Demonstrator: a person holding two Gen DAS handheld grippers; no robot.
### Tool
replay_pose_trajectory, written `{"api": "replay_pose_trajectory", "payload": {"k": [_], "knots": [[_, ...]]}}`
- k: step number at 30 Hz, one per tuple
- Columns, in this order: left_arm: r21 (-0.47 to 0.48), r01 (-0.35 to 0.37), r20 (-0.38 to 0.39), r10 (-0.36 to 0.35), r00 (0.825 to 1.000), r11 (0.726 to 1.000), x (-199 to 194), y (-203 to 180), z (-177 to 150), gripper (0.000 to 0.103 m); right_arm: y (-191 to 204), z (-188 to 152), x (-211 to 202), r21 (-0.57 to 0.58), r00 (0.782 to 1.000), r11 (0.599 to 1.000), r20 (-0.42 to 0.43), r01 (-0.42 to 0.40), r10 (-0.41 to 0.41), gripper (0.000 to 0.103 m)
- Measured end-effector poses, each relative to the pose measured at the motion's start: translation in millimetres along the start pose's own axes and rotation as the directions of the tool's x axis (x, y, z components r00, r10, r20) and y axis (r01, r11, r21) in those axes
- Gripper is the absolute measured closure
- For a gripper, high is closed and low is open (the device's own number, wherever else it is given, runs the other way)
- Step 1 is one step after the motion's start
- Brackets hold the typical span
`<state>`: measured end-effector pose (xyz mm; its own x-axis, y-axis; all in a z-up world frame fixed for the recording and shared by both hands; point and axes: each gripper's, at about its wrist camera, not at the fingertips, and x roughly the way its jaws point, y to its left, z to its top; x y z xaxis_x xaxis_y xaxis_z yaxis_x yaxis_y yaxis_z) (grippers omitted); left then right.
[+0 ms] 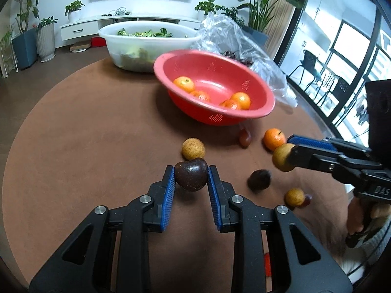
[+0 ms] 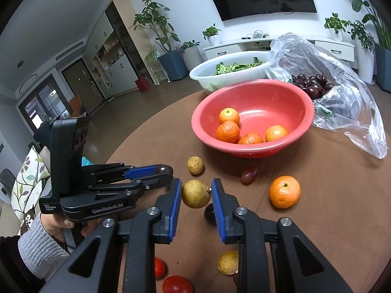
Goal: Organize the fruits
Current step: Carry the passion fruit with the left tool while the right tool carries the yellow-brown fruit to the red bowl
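On the round brown table (image 1: 85, 122), the red plastic bowl (image 2: 288, 97) with perforated sides holds four glossy oranges (image 2: 228, 131). The left gripper (image 1: 191, 178) is raised, its ribbed blue pads closed on a smooth dark plum (image 1: 191, 174). The right gripper (image 2: 196, 194) pinches a speckled tan round fruit (image 2: 196, 193), at 7 o'clock from the bowl.
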<state>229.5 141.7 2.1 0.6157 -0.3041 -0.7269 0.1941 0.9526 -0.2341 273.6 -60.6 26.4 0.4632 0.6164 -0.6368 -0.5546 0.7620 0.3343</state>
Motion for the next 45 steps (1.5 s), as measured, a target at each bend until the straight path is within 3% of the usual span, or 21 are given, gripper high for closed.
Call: {"api": "replay_pose_trajectory", "payload": {"k": [12,27,45], "knots": [[-0.009,0.063,0.048,-0.062,0.997,0.998,-16.4,-9.7,17.4,0.078,-14.8,12.2,-4.2,0.076,0.999,0.997,0.039,-0.024,0.021,0.076],[0.022,0.096,0.063,-0.097,0.993,0.995,1.2,-22.7,62.6,0.078,-41.0,42.9,0.5,0.129,0.996,0.992,0.085,-0.004,-0.007,0.076],[0.096,0.040,0.031,-0.043,0.999,0.995,51.6,-37.1,102.9,0.078,-65.2,75.9,30.7,0.155,0.993,0.986,0.096,0.059,-0.075,0.076]]}}
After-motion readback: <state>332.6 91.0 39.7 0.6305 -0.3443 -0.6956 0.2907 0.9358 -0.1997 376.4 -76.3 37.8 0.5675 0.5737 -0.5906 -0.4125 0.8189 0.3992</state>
